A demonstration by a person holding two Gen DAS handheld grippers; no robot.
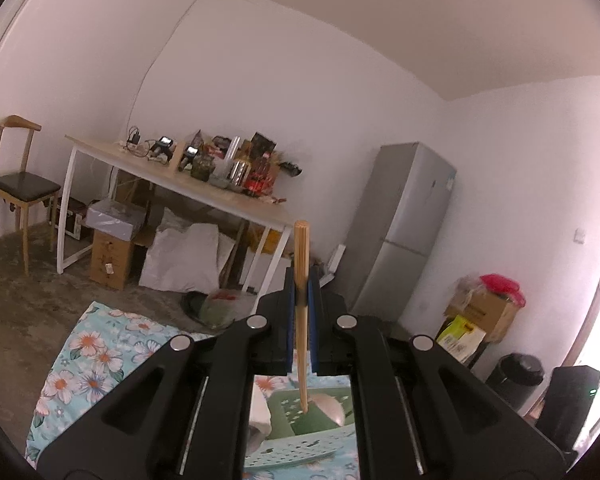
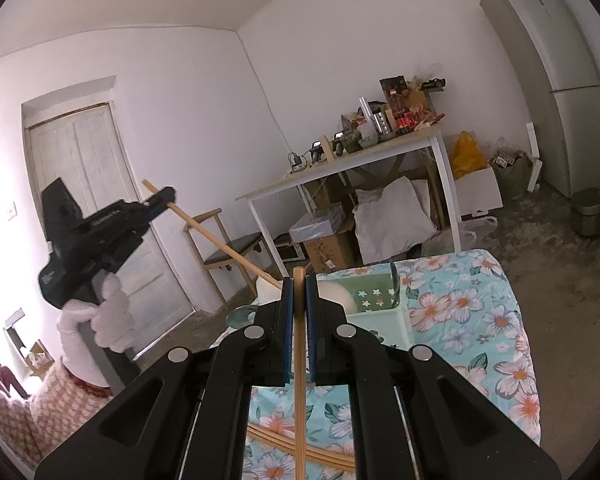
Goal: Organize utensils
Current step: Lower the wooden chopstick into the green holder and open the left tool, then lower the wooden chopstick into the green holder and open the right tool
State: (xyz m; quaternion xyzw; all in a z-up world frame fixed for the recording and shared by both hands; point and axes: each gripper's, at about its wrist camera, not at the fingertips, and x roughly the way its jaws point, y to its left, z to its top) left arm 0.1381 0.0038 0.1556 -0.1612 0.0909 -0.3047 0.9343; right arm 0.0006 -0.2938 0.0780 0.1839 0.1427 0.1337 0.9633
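The left gripper (image 1: pixel 302 300) is clamping one smooth round wooden chopstick (image 1: pixel 301 300), tip dangling over the perforated green plastic tray (image 1: pixel 296 450), likely lining up a drop. The right gripper (image 2: pixel 299 304) is pinching a second chopstick (image 2: pixel 299 360) upright above the floral-clothed worktop (image 2: pixel 480 320), where spare sticks (image 2: pixel 332 458) are lying.

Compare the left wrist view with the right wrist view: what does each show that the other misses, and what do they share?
Only the left wrist view shows the left gripper head-on, shut on its chopstick, and the cardboard box with red contents.

Only the right wrist view shows the white door, the gloved hand carrying the left gripper from outside, more loose chopsticks on the cloth, and the right gripper shut on a chopstick.

Both show the green tray, floral cloth, cluttered table, fridge and wooden chair.
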